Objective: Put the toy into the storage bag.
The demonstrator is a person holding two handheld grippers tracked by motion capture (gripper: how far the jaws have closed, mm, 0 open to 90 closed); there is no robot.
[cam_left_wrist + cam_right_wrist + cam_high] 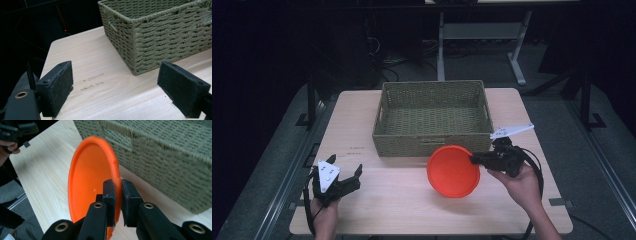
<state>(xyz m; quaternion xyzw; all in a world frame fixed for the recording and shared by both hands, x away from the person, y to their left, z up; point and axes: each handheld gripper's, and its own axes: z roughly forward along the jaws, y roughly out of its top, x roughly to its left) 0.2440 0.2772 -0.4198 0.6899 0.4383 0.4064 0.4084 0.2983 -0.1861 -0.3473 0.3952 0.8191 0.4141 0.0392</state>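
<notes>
An orange plate [453, 171] hangs tilted above the wooden table [392, 205], just in front of the woven basket [432, 117]. My right gripper [474, 159] is shut on the plate's right rim; in the right gripper view its two black pads [109, 191] pinch the orange plate's [90, 175] edge, with the woven basket [170, 157] right behind. My left gripper [346, 167] rests at the table's near left, open with nothing between its pads [58, 83]. The left gripper view looks across bare wood toward the basket's [160, 37] corner.
The basket is empty and takes up the far middle of the table [100, 82]. Table edges drop to a dark floor with desk legs [516, 65] and cables behind. In the right gripper view the person's other hand [10, 146] shows at upper left.
</notes>
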